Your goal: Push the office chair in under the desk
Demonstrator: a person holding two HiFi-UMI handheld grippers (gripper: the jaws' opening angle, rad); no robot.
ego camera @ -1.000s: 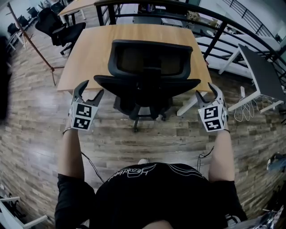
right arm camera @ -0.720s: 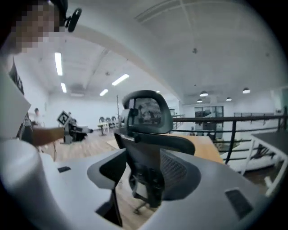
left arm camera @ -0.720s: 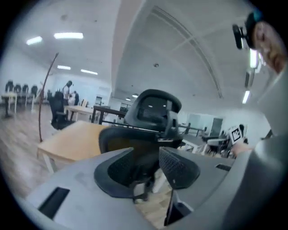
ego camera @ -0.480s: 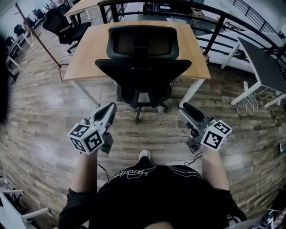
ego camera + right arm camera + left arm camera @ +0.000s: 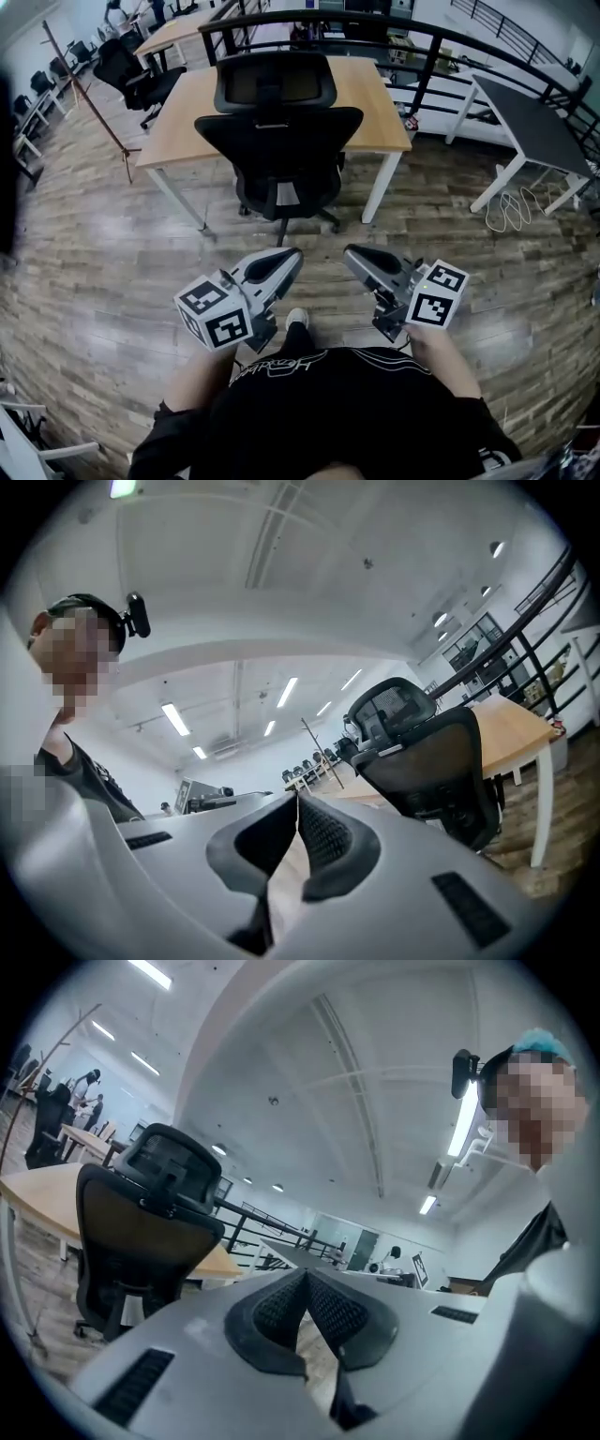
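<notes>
The black mesh office chair (image 5: pixel 277 141) stands at the near edge of the wooden desk (image 5: pixel 380 98), backrest toward me and seat tucked beneath the top. Both grippers hang low before my body, well short of the chair, tips angled toward each other. The jaws of the left gripper (image 5: pixel 292 255) are closing down to touching tips with nothing between them. The right gripper (image 5: pixel 349 253) is closing in the same way, also empty. The left gripper view shows its joined tips (image 5: pixel 305 1274) with the chair (image 5: pixel 141 1232) at left. The right gripper view shows its joined tips (image 5: pixel 298 799) with the chair (image 5: pixel 431 761) at right.
A second black chair (image 5: pixel 131 66) stands at the back left by another desk. A black railing (image 5: pixel 422 42) runs behind the desk. A dark-topped table (image 5: pixel 530 122) on white legs stands at right, white cables (image 5: pixel 511 211) beneath it. A slanted pole (image 5: pixel 89 94) rises at left.
Both grippers have drawn back from the chair's sides toward my body and turned inward, and their jaws have shut. The chair now stands farther from me, at the desk.
</notes>
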